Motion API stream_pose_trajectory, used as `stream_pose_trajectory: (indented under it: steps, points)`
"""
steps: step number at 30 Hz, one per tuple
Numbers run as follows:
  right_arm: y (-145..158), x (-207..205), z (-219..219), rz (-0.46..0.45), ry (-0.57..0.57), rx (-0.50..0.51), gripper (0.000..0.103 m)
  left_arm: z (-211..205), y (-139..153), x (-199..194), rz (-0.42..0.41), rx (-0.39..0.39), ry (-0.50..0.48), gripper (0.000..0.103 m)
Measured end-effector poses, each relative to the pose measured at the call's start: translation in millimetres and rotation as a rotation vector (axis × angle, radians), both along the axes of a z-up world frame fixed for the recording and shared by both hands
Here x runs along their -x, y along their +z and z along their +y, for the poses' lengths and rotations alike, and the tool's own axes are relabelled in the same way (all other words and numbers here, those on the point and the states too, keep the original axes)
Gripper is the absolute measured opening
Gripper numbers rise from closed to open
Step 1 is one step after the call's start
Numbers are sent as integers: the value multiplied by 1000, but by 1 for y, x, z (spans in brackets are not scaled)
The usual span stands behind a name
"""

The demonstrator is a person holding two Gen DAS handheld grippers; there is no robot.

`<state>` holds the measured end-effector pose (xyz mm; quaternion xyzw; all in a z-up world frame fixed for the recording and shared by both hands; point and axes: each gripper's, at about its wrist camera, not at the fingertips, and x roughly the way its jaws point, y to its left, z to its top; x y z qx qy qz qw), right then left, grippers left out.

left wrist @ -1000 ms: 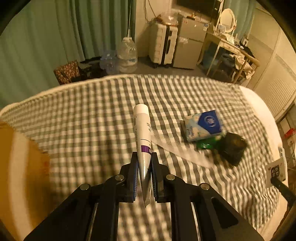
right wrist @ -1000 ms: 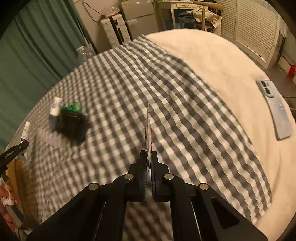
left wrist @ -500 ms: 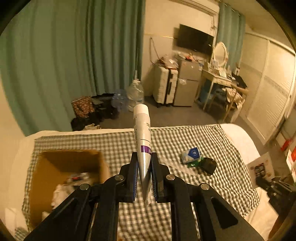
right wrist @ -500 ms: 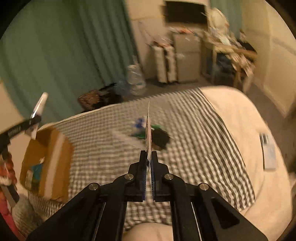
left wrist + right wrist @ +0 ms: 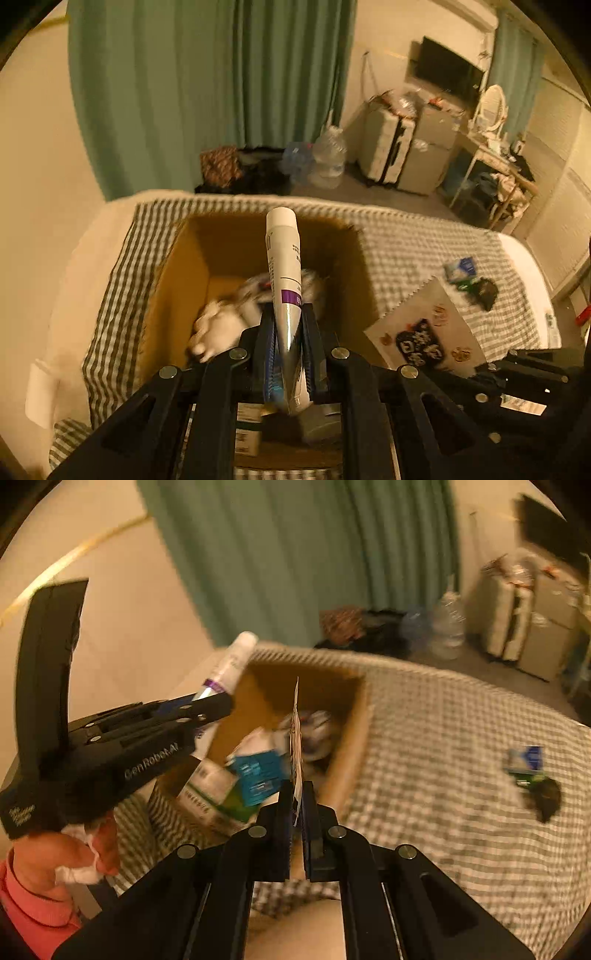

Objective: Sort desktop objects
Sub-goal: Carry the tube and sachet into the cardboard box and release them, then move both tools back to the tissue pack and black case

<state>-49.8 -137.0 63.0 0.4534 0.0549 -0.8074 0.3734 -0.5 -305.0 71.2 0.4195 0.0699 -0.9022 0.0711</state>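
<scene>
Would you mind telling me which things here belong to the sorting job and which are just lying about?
Job:
- white tube in left gripper
- flat packet in right gripper
- cardboard box
- blue pack, dark object on the bed

Lying about:
- suitcase
- water jug
- television

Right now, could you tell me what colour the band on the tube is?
Purple, around the white tube just above the left gripper; clearest in the left wrist view.
</scene>
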Motion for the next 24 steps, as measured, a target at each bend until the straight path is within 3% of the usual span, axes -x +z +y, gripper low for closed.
stream_pose_trajectory:
  steps: [3, 4, 5, 6, 7, 8, 12, 16, 24]
  points:
    - [-15, 5, -21, -18, 30, -20, 4, -8, -18, 9, -32, -9, -14, 16]
    - [-19, 8, -25, -23, 35, -20, 5, -9, -21, 12, -40, -1, -12, 27]
    - [-22, 12, -27, -36, 43, -25, 16, -9, -23, 15, -49, 7, -11, 40]
    - [-25, 17, -29, -45, 43, -40, 46, -10, -26, 18, -61, 23, 4, 79]
    - [-27, 21, -28, -30, 21, -63, 61, -12, -26, 21, -69, 38, 24, 97]
    - [-26, 23, -22, 6, -11, -77, 72, -12, -26, 22, -60, 48, 45, 97]
    - [-26, 35, 1, 10, -88, -61, 72, -16, -28, 29, -64, -3, 72, 97]
    - [-20, 45, 55, 11, -225, -29, 72, -2, -22, 25, -55, -11, 52, 97]
    - [12, 47, 173, 79, -468, -16, 72, 90, 13, 17, 39, -19, -34, 103]
